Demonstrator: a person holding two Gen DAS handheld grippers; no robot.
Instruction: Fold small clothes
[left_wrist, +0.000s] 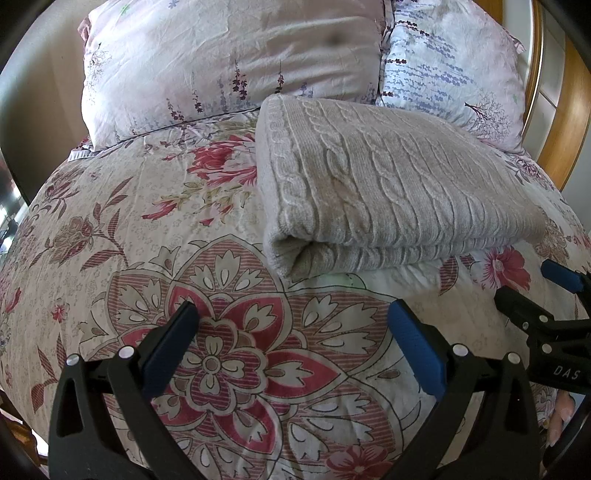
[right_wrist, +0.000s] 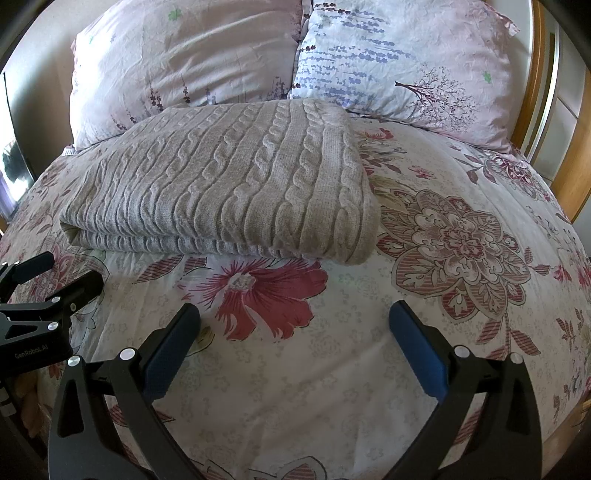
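Neatly folded sweater (left_wrist: 388, 184), floral bedspread (left_wrist: 129, 240), both jaws apart

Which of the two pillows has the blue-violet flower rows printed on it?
The right pillow, by the wooden bed frame; the left pillow is plain pale pink with sparse sprigs.

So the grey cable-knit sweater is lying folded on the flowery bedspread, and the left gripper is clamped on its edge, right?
Not quite. The left gripper is open and holds nothing, short of the sweater, as the left wrist view shows. The rest stands: the sweater lies folded on the flowery bedspread.
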